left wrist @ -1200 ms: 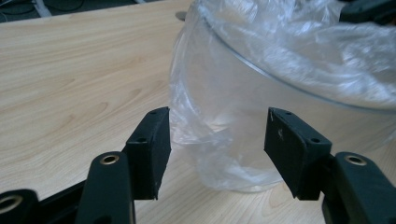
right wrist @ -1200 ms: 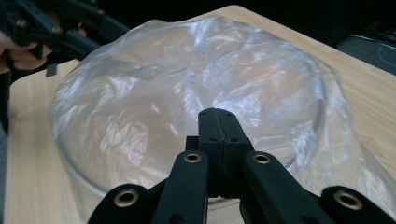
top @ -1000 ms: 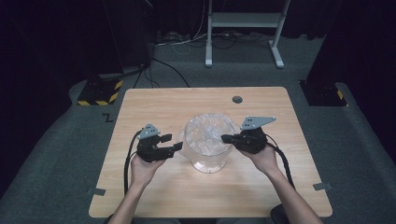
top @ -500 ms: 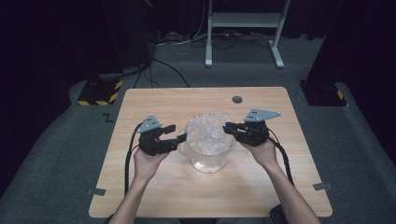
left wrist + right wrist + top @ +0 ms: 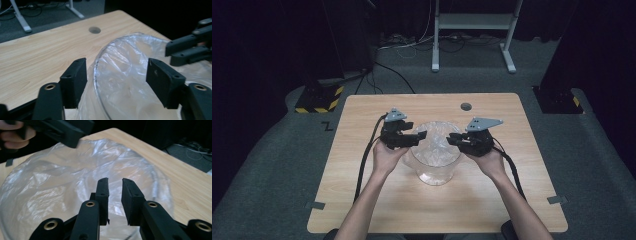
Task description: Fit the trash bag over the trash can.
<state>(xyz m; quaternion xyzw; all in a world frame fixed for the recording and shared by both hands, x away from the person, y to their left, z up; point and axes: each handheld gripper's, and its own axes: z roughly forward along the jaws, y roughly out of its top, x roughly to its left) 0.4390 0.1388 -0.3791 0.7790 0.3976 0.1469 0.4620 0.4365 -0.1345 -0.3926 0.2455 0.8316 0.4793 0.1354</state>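
Clear, crinkled plastic bag lines a transparent round container that stands near the middle of a pale wooden bench. The bag's edge is draped over the container's rim.

A person's forearms come in from the near edge of the bench, each hand holding a black two-fingered tool. The left gripper sits at the left side of the rim. In the left gripper view its fingers stand wide apart and straddle the rim, one outside the container beside the draped plastic, the other over the bag's inside. They have just been opening a little further, and they do not press on the plastic.

The right gripper sits at the right side of the rim, pointing inward over the bag. In the right gripper view its fingers are slightly apart, with a narrow gap between them, having just been opening; nothing is pinched there, and the bag lies just beyond and below the tips.

Farther back on the bench is a small round hole. Dark carpet surrounds the bench, and a white metal stand is behind it.
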